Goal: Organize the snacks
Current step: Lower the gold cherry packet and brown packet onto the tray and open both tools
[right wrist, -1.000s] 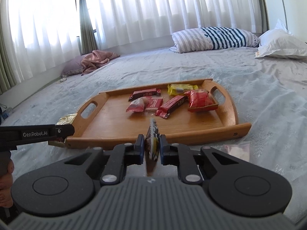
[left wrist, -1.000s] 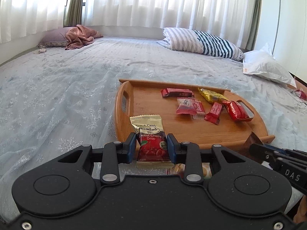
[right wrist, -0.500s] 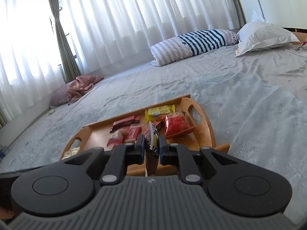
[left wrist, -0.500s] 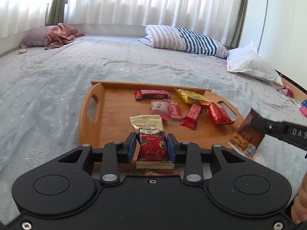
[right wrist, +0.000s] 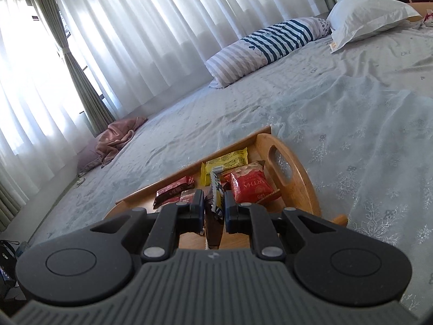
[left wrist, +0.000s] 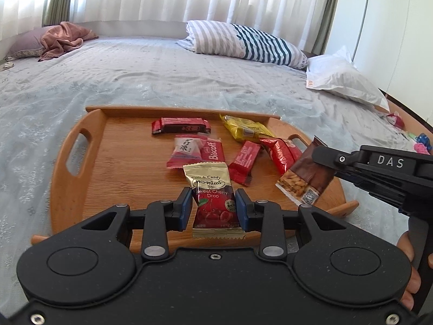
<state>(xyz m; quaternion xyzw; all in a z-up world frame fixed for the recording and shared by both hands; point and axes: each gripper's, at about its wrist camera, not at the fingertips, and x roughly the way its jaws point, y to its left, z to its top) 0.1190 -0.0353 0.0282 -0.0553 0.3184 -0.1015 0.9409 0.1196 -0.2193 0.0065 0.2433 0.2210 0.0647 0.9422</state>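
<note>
Hovering at the tray's six o'clock edge, a light, crinkly cherry candy packet was pinched mid-body by the left gripper; a limp, slippery almond packet, at three o'clock, was clamped edgewise by the right gripper.

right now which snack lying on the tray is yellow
The yellow packet at the tray's far right; the other snacks lying there are red.
</note>
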